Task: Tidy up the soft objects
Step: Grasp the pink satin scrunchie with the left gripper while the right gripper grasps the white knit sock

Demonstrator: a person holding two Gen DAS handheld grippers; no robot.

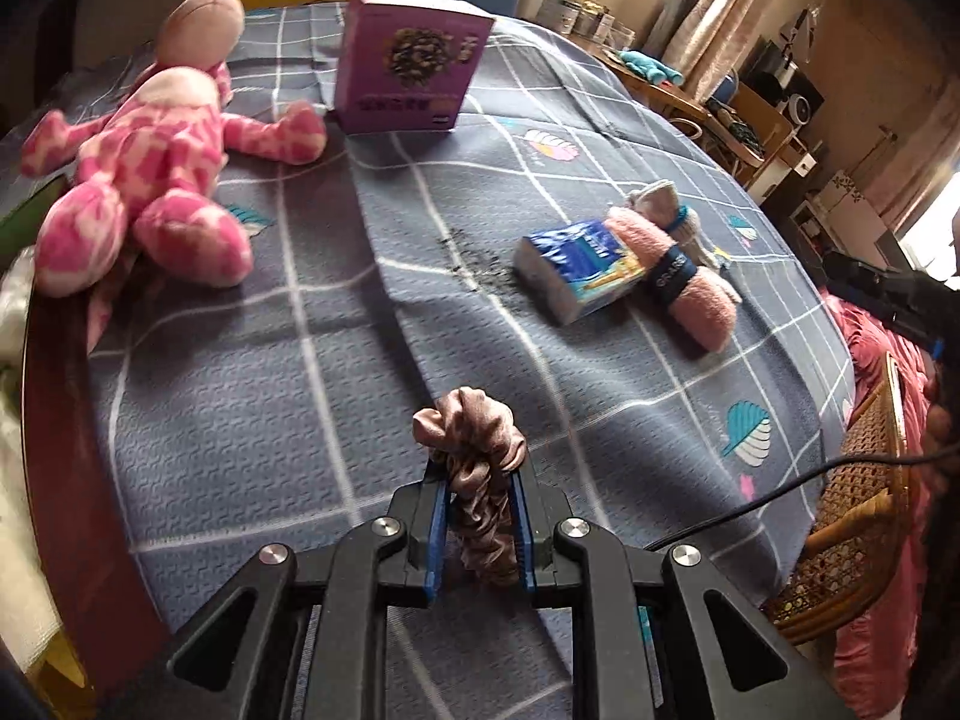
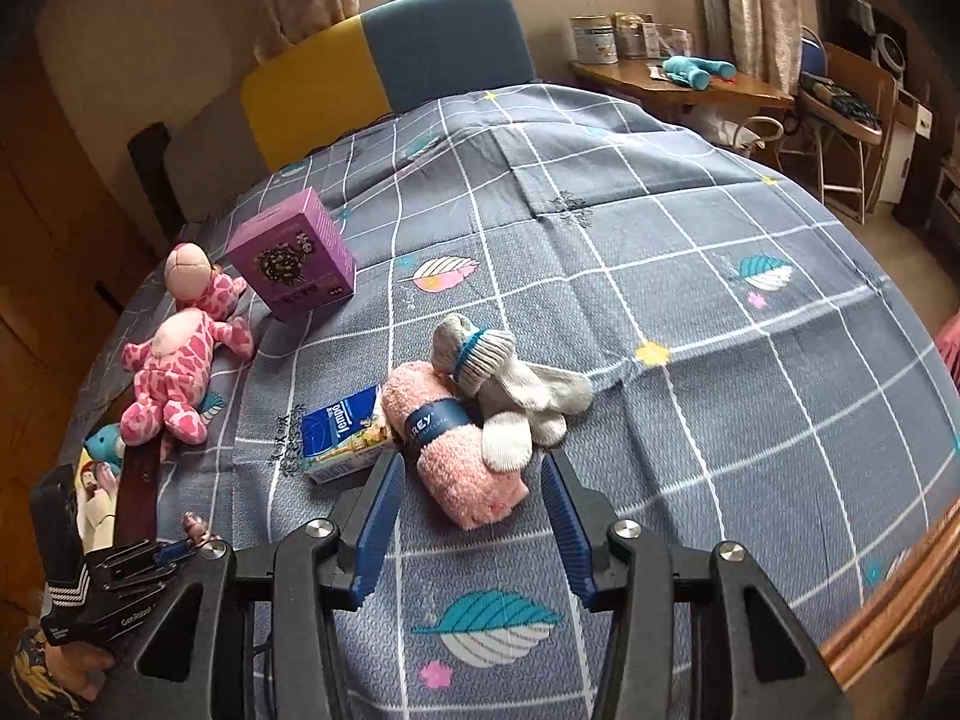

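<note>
A brown satin scrunchie [image 1: 480, 480] is being held clamped between the fingers of the left gripper [image 1: 478, 483], above the grey checked bedspread [image 1: 252, 372]. The fingers of the right gripper [image 2: 474, 480] are being kept apart, with nothing pressed between them, just before a rolled pink towel [image 2: 462, 450]. A tissue pack [image 2: 345, 435] is lying against the towel, with grey socks [image 2: 510, 384] touching its far side. A pink plush toy [image 1: 144, 168] and purple box [image 1: 408, 69] are resting further away.

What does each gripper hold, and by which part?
The left gripper pinches the brown scrunchie across its bunched middle. The right gripper is open and holds nothing.
</note>
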